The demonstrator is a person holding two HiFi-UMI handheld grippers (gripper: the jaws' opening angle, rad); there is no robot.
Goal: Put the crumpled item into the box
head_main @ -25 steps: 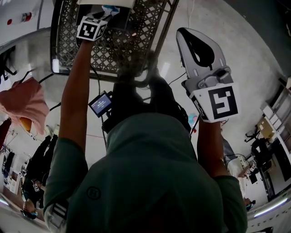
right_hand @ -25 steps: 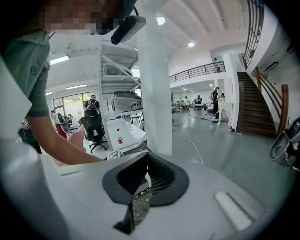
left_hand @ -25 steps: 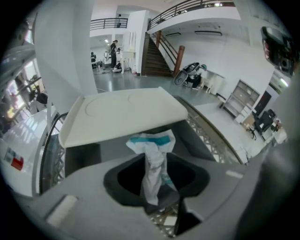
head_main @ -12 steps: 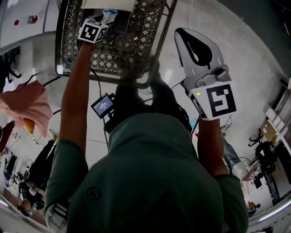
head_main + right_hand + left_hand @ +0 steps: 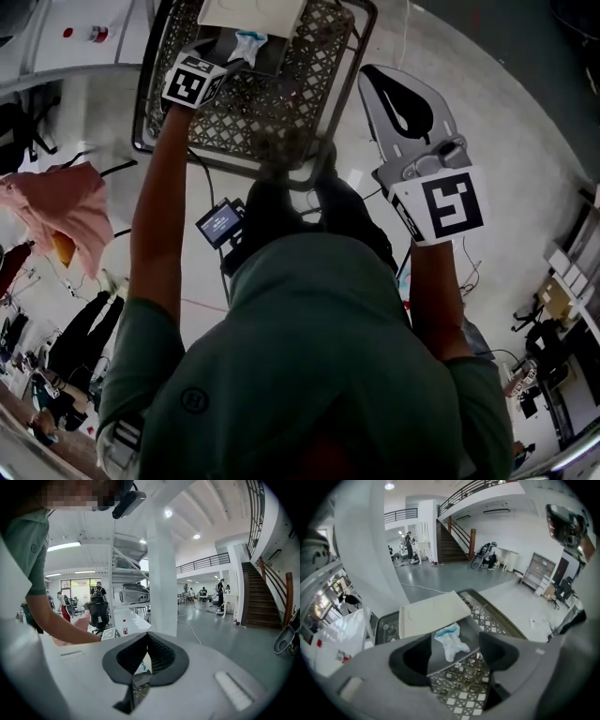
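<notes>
Crumpled item [image 5: 451, 641] lies beneath left gripper's [image 5: 457, 654] just-opened jaws

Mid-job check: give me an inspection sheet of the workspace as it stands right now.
Surface: metal lattice table.
Job's things: crumpled item lies in the dark open box, with the cream lid behind it.
Clutter: nothing seen.
Grippers: left hand-held gripper above the box, jaws have just been opening, nothing gripped; right hand-held gripper shut, empty.
Cables: dark cable beside a small screen.
Surroundings: pink cloth, concrete floor.
</notes>
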